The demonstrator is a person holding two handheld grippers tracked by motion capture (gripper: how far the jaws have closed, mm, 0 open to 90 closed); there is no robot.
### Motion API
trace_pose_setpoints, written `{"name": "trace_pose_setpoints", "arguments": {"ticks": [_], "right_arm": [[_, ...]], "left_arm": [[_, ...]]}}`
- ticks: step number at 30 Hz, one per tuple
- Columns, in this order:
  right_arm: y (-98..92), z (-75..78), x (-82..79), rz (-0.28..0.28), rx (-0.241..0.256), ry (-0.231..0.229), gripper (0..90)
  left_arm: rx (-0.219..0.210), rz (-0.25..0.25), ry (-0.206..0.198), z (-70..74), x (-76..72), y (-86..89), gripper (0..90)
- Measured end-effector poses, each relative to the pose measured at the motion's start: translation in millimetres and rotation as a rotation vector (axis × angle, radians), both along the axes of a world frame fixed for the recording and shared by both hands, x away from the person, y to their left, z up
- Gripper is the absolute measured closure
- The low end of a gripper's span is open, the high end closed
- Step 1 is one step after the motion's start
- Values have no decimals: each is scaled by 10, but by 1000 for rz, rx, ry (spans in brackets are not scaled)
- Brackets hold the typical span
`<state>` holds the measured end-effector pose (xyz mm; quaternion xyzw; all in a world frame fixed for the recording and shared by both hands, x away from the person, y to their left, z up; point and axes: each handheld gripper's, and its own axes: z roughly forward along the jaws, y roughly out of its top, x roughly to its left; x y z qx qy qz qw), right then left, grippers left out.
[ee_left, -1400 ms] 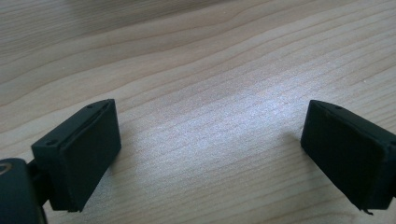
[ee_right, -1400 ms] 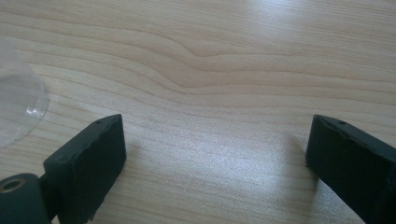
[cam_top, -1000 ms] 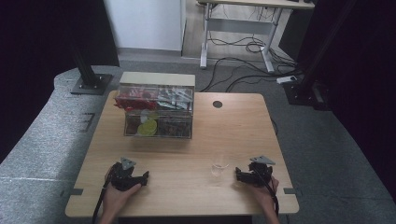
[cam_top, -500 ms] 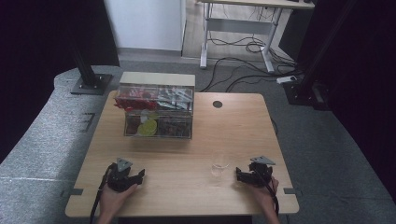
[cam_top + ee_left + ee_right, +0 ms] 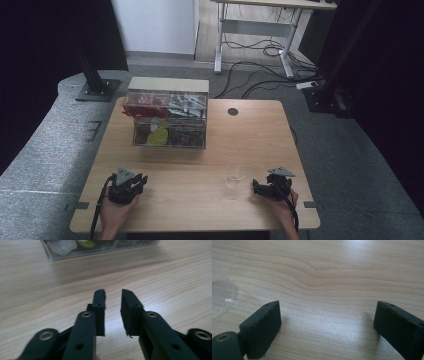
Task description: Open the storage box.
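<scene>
My left gripper (image 5: 131,184) rests low on the wooden table (image 5: 190,200) near the front left, held by a hand. In the left gripper view its jaws (image 5: 113,293) stand a narrow gap apart with nothing between them, pointing toward a clear box (image 5: 100,246). My right gripper (image 5: 264,188) sits at the front right, its jaws (image 5: 328,312) spread wide over bare wood. A small clear cup (image 5: 234,179) stands just left of the right gripper, and its rim (image 5: 220,297) shows at the left edge of the right gripper view.
The clear plastic box (image 5: 169,119) holds red, yellow and white items and stands at the back left of the table. A round cable hole (image 5: 233,111) lies in the tabletop beyond it. Black stand legs (image 5: 95,80) and floor cables (image 5: 260,65) surround the table.
The left hand and its gripper have shifted slightly to the left. The right gripper and the cup have stayed put.
</scene>
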<state>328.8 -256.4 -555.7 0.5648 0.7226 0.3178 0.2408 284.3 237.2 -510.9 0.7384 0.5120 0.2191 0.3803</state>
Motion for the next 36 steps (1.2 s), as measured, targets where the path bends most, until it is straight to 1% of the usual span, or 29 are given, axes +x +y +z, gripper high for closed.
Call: {"name": "trace_pose_setpoints", "arguments": {"ticks": [3, 4, 6, 8, 12, 15, 17, 19, 22, 31, 36], "right_arm": [[-1, 0, -3, 0, 0, -1, 80], [-1, 0, -3, 0, 0, -1, 80], [-1, 1, -3, 0, 0, -1, 81], [-1, 1, -4, -1, 0, -1, 84], [-1, 1, -5, -2, 0, -2, 87], [-2, 1, -5, -3, 0, -2, 89], [-2, 1, -5, -3, 0, -3, 90], [-3, 1, -5, -4, 1, -3, 92], [-3, 2, -2, -7, 1, -4, 96], [-2, 2, 4, -12, 2, -5, 101], [-3, 2, 11, -13, 2, -5, 102]], "left_arm": [[-25, -5, 3, 49, 25, 25, 819], [-25, -5, 3, 49, 25, 25, 829], [-31, -7, 6, 77, 47, 36, 839], [-46, -14, 10, 117, 71, 39, 842], [-50, -23, 3, 180, 102, 30, 864], [-46, -24, 8, 177, 134, 21, 896], [-45, -31, 16, 166, 158, 12, 900], [-52, -41, 25, 162, 182, 9, 900], [-53, -41, 34, 162, 225, 9, 900], [-49, -42, 40, 181, 342, -29, 900], [-57, -37, 48, 179, 431, -44, 900]]}}
